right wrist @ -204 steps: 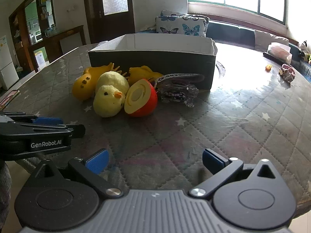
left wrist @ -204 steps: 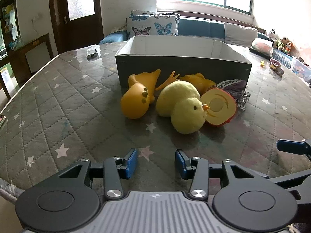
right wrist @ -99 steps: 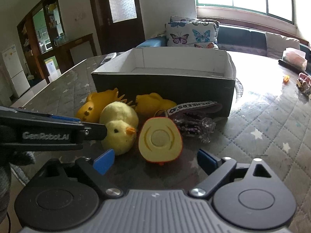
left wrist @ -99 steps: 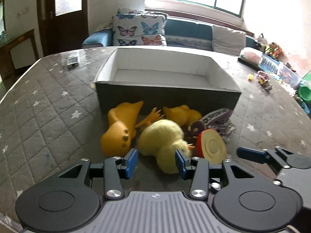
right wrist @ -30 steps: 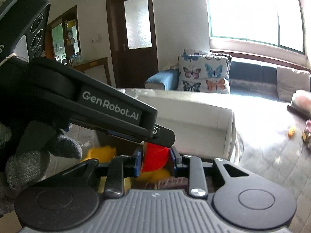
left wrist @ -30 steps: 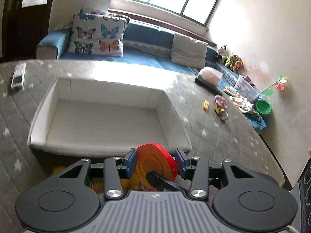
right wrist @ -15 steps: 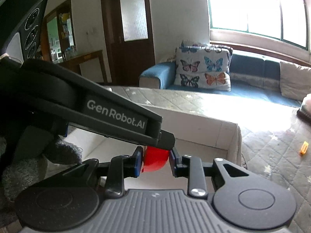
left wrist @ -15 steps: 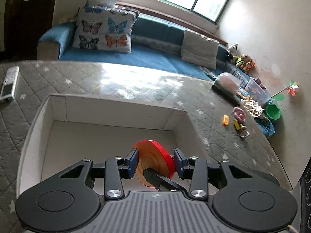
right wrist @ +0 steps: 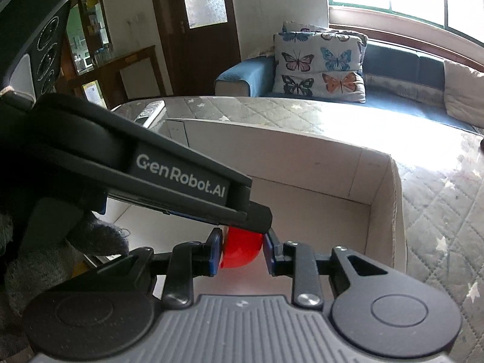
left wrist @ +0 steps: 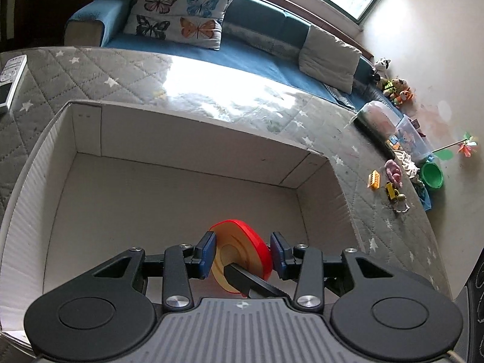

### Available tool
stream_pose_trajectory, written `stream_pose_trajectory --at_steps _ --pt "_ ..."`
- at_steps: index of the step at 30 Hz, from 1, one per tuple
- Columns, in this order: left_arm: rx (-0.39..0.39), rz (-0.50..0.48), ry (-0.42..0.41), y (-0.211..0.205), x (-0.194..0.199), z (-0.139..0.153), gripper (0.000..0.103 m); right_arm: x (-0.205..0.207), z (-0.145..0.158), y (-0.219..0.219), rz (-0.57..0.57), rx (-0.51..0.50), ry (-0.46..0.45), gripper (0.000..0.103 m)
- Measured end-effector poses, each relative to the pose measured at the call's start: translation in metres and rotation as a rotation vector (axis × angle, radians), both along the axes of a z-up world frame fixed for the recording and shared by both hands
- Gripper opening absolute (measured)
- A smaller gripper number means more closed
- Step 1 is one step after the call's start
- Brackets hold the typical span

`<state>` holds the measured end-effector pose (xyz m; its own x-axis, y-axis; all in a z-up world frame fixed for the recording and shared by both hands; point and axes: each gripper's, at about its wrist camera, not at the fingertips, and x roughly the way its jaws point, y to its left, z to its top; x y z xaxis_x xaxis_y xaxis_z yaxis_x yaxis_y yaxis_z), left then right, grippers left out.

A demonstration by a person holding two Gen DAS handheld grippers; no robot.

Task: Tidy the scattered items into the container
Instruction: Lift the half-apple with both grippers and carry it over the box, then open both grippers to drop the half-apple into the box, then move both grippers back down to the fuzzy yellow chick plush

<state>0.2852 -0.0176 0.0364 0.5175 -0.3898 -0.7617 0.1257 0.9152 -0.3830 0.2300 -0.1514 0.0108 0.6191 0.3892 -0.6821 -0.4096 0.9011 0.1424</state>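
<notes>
A red toy apple half point(left wrist: 242, 248) with a tan cut face hangs over the inside of the white-lined cardboard box point(left wrist: 193, 133). My left gripper point(left wrist: 243, 252) is shut on its sides. My right gripper point(right wrist: 243, 251) is shut on the same apple half point(right wrist: 242, 249) from another side. The left gripper's black body crosses the right wrist view and hides the left part of the box point(right wrist: 384, 199). The box floor is bare. The duck toys are out of view.
The box stands on a grey quilted star-pattern table point(left wrist: 230, 96). A remote point(left wrist: 9, 81) lies at the far left. Small toys point(left wrist: 390, 181) lie at the right edge. A blue sofa with a butterfly cushion point(left wrist: 178, 12) is behind.
Both grippers have carried the apple half forward from the box's near wall to over its inside and lowered it toward the floor. Both stay shut on it.
</notes>
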Motion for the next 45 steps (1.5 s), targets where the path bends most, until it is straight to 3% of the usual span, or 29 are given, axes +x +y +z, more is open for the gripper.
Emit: stream_pose_trajectory --at_steps 9,31,37,45 --pt "0.009 0.015 -0.013 0.004 -0.009 0.007 0.043 -0.009 0.0 -0.003 -0.026 0.011 0.004 0.03" --pt "0.014 0.038 -0.097 0.01 -0.074 0.032 0.043 -0.088 0.035 -0.026 -0.05 0.035 -0.118 0.058" --pt "0.029 0.039 -0.122 0.012 -0.1 0.035 0.043 -0.113 0.037 -0.03 -0.047 0.046 -0.126 0.068" --pt "0.033 0.047 -0.124 0.019 -0.128 0.029 0.043 -0.139 0.027 -0.034 -0.038 0.048 -0.094 0.071"
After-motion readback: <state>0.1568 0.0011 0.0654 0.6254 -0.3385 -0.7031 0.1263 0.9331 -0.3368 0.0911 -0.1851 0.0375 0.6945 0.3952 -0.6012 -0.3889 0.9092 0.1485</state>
